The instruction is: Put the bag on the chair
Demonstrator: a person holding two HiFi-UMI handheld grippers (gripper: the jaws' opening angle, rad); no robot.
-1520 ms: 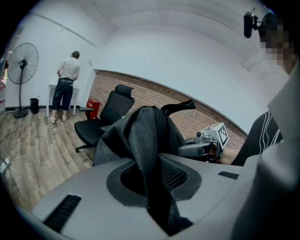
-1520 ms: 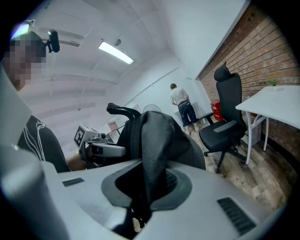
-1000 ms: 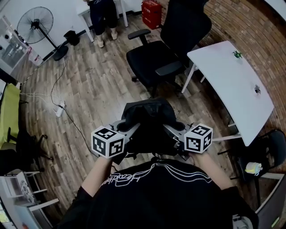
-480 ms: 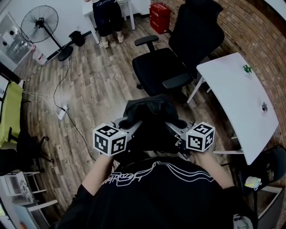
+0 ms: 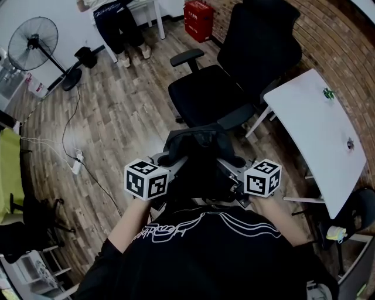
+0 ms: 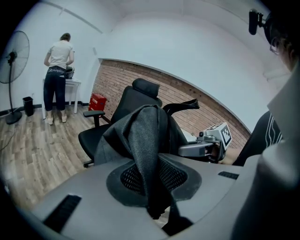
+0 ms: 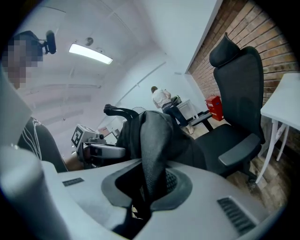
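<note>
A black bag (image 5: pixel 196 155) hangs in the air in front of me, held from both sides. My left gripper (image 5: pixel 171 163) is shut on one of its straps (image 6: pixel 147 154), and my right gripper (image 5: pixel 225 165) is shut on another strap (image 7: pixel 154 150). The black office chair (image 5: pixel 214 96) stands just beyond the bag, its seat facing me, with its armrests out to either side. In the left gripper view the chair (image 6: pixel 125 108) rises behind the bag (image 6: pixel 119 138). The right gripper view has the chair (image 7: pixel 239 98) at the right, beyond the bag (image 7: pixel 187 150).
A white table (image 5: pixel 319 132) stands right of the chair against the brick wall. A red box (image 5: pixel 198 13), a person (image 5: pixel 114 17) at a desk and a floor fan (image 5: pixel 35 44) are at the back. A power strip (image 5: pixel 76 164) with cables lies at left. Another dark chair (image 5: pixel 358 214) is at the right.
The chair has come nearer and more centred ahead of the bag as I stepped forward. Both grippers keep the same hold on the bag.
</note>
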